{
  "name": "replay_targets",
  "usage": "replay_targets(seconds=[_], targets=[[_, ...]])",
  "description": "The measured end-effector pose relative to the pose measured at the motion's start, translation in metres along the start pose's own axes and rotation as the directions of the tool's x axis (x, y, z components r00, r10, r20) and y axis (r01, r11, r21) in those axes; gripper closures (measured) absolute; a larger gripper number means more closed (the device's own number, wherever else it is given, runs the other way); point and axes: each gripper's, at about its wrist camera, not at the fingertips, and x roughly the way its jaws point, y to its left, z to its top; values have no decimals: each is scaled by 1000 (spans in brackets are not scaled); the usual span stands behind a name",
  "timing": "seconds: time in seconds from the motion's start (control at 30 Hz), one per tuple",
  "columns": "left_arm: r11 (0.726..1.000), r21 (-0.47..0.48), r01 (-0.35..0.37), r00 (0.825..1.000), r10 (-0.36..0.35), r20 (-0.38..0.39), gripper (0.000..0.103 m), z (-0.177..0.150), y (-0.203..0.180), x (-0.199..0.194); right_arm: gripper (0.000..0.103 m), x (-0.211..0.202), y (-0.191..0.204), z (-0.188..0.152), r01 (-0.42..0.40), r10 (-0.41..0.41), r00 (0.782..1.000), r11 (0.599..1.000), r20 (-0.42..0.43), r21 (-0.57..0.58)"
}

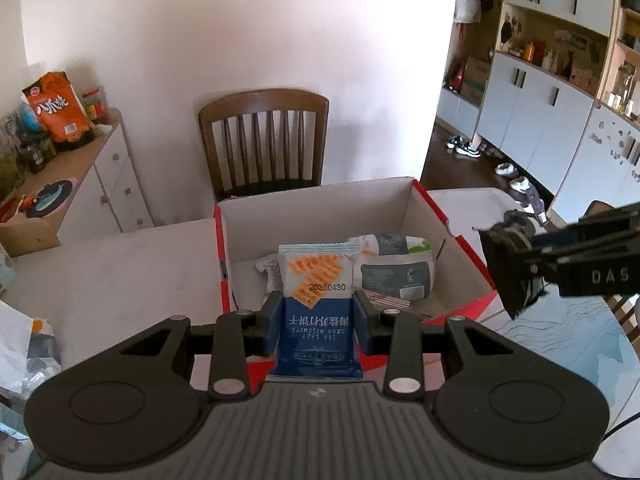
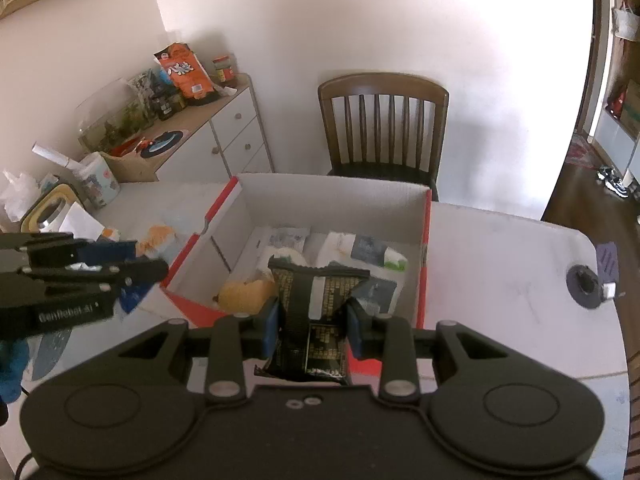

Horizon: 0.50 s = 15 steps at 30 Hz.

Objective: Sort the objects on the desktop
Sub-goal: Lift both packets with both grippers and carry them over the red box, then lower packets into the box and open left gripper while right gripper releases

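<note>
My left gripper [image 1: 318,320] is shut on a blue and white soda biscuit packet [image 1: 316,280], held upright over the near edge of a red and white cardboard box [image 1: 320,200]. My right gripper [image 2: 312,322] is shut on a black snack packet [image 2: 316,300], above the near wall of the same box [image 2: 332,196]. Several white and grey packets [image 1: 394,264] and a yellow bun-like item [image 2: 244,294] lie inside the box. The right gripper [image 1: 516,268] shows at the right edge of the left wrist view; the left gripper [image 2: 120,276] shows at the left of the right wrist view.
A wooden chair [image 1: 264,140] stands behind the white table [image 1: 100,264]. A white cabinet [image 2: 224,136] with snack bags and jars is at the left. Plastic bags and a patterned cup [image 2: 98,184] crowd the table's left side. A small dark round object [image 2: 586,284] lies at its right.
</note>
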Motion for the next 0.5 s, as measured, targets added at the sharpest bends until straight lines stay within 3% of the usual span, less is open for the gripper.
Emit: replay_targets(seconds=[0.5], targets=[[1000, 4, -2, 997, 2, -82, 68, 19, 8, 59, 70, 56, -9, 26, 2, -2, 1000, 1000, -18, -9]])
